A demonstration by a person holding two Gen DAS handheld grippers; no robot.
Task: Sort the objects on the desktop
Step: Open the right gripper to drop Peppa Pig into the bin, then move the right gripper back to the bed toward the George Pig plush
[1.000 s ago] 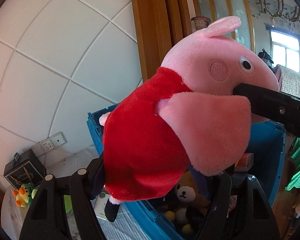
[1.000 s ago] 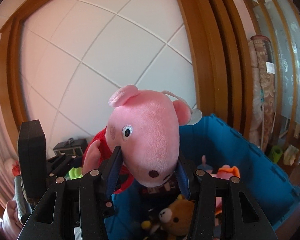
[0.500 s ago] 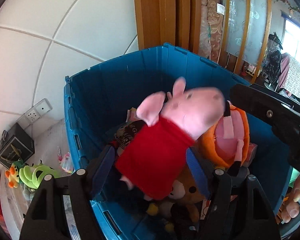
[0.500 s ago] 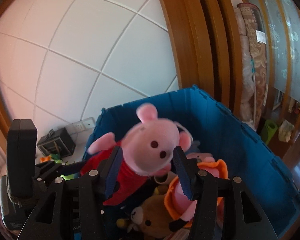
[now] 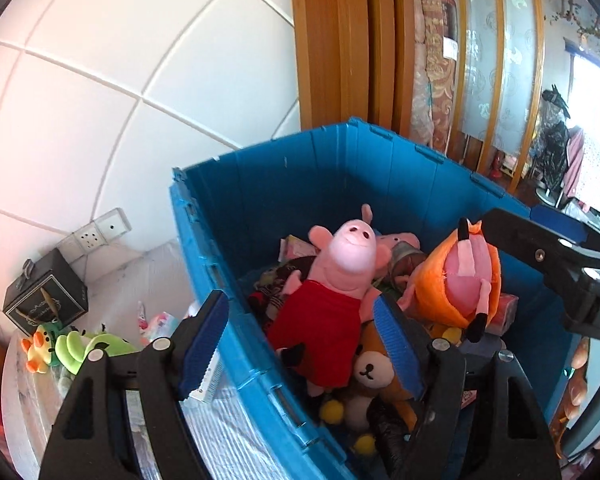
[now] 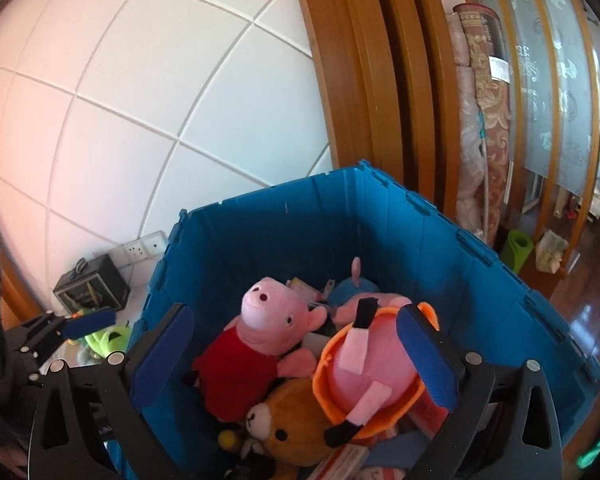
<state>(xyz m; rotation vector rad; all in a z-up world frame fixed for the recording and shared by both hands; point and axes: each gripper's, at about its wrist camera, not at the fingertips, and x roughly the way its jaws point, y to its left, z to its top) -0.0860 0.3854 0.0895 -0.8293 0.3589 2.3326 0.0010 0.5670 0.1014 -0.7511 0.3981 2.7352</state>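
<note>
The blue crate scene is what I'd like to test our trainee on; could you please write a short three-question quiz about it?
1. True or false: the pink pig plush in the red dress lies inside the blue crate.
2. What lies directly beside the pig plush, toward the right gripper's right finger?
A. an orange-hooded pink plush
B. a glass bottle
C. a folded towel
3. Fill in: the brown ____ plush lies below the pig in the right wrist view.

Key: 1 true; 2 A; 3 bear. Both the right gripper and the left gripper stand open, gripping nothing.
</note>
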